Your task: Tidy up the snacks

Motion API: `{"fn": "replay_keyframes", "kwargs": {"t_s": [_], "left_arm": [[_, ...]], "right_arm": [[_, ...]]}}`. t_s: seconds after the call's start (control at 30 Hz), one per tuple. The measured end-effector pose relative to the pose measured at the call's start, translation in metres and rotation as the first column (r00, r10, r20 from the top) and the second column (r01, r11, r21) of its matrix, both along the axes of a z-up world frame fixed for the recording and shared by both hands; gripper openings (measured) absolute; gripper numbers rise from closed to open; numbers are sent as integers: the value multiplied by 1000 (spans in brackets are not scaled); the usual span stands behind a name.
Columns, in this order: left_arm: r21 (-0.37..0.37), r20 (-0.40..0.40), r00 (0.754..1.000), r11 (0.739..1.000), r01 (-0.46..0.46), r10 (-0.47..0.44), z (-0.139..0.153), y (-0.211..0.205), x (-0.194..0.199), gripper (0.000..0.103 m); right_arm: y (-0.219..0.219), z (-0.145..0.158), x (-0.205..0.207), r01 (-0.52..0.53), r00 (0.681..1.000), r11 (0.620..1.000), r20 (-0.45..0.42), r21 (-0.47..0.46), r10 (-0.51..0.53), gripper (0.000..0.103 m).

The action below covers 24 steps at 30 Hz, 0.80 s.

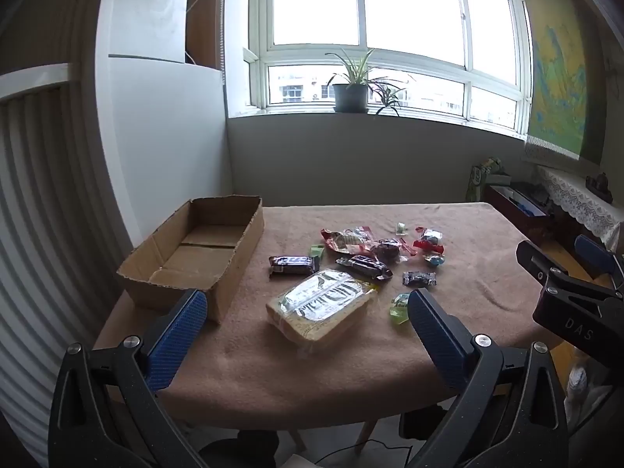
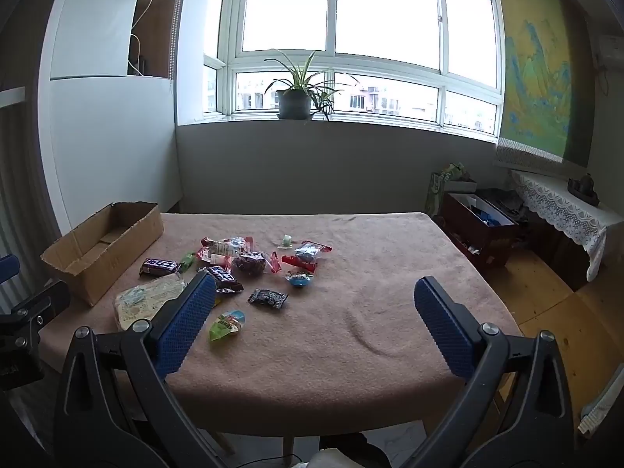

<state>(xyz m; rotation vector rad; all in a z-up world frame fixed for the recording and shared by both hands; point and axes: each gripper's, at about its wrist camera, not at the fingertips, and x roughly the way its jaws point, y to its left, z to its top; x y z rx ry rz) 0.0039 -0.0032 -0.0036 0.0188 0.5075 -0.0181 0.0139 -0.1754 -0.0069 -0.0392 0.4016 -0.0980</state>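
Both claws hang at the near edge of the table, above its pinkish-brown cloth (image 2: 351, 335), with nothing between their blue pads. The left gripper (image 1: 306, 319) stands wide apart, and so does the right gripper (image 2: 314, 308).

The open brown cardboard box (image 1: 218, 241) sits along the table's left edge, reaching toward the far left corner, and looks bare inside. The snacks lie loose in the middle of the cloth, well apart from the right edge.

Nearest the left claw is the large clear-wrapped slab of pale bread or cake (image 1: 321, 308), just beside the box's near end. It looks soft and the bulkiest piece, with a glossy film that could slip; I would take it across its shorter width, gently, so it does not crush.

The dark brown chocolate bar (image 1: 291, 265) looks stiff and light, best pinched across its middle. The small green-and-yellow foil packet (image 2: 227, 323) lies closest to the right claw, flat and crinkly, likely to skid on the cloth, so the crimped end seems the best hold. The small black packet (image 2: 268, 297) and the red-wrapped sweets (image 1: 345, 240) farther back look equally light.
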Motion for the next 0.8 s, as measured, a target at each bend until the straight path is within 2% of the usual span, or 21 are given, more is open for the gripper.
{"fn": "replay_keyframes", "kwargs": {"t_s": [0.8], "left_arm": [[-7,-7,1000,1000,11,-11,0,1,1,102]], "right_arm": [[-1,-5,2,2,1000,1000,-3,-11,-2,103]]}}
